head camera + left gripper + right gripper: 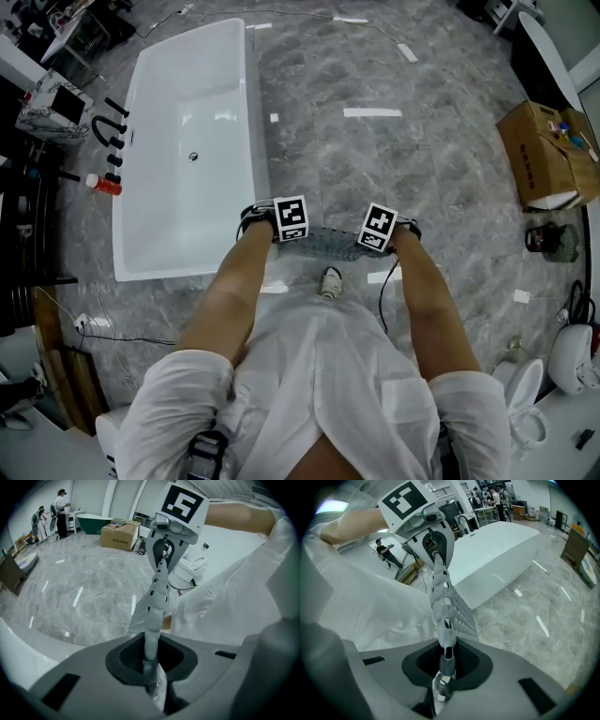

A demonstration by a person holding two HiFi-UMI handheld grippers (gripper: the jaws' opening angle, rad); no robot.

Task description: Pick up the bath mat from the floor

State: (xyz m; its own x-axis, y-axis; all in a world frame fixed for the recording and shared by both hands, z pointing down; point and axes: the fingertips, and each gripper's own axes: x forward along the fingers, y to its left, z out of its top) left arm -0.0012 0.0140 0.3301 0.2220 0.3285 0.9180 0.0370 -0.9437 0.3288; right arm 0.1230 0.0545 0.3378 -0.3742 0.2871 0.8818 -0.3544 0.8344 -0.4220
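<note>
The left gripper and the right gripper are each pressed together on an end of the grey, hole-patterned bath mat. The mat hangs stretched between them, off the floor, in front of the person's white-clad body and above one shoe. Just beside the left gripper stands a long white bathtub, with black taps and a red-capped bottle on its far side. A cardboard box sits near the floor's right edge, well apart from the mat. What looks like a toilet occupies the near right corner. The floor is glossy grey marble with pale tape marks.
</note>
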